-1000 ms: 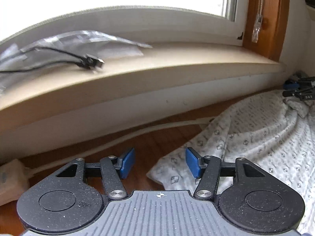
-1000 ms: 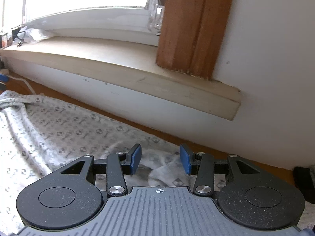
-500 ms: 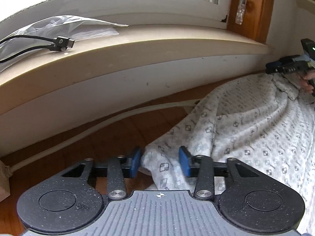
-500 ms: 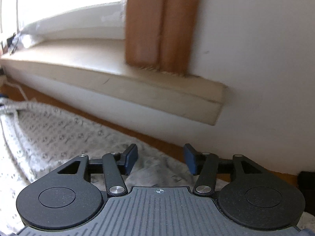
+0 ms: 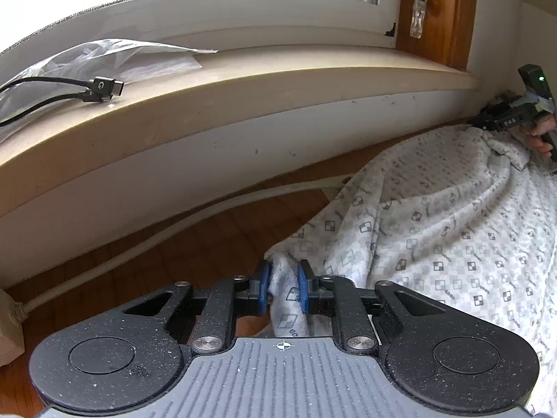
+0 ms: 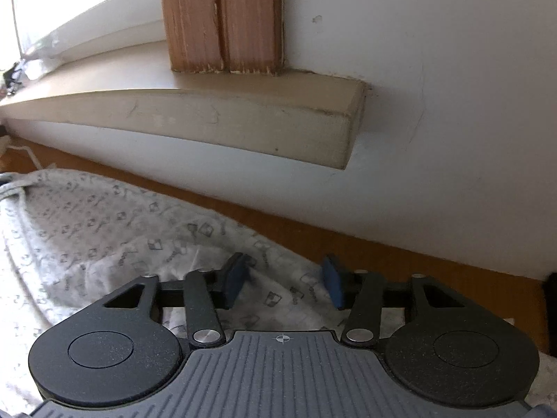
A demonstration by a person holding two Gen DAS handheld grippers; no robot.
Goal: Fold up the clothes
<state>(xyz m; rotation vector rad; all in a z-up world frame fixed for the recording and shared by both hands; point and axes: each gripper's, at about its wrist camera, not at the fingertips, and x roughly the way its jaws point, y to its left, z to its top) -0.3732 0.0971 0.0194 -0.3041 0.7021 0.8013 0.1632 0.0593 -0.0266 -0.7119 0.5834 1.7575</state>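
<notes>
A white garment with a small grey check print lies rumpled on the brown wooden surface below a window sill. My left gripper is closing, and its blue pads pinch the garment's near corner, which bunches up between them. In the right wrist view the same garment spreads to the left and under my right gripper. Its jaws are closing but still stand apart over the cloth's edge, and the pads do not press on it. Seen from the left wrist, the right gripper sits at the cloth's far corner, held by a hand.
The beige window sill juts out just above the surface and carries a black USB cable and a clear plastic bag. A white cord runs along the wall's foot. The sill's end and a wooden frame are ahead.
The left jaws have come together on the garment's corner, which now stands bunched between the pads. The right gripper has slid to the right along the wall, towards the sill's end.
</notes>
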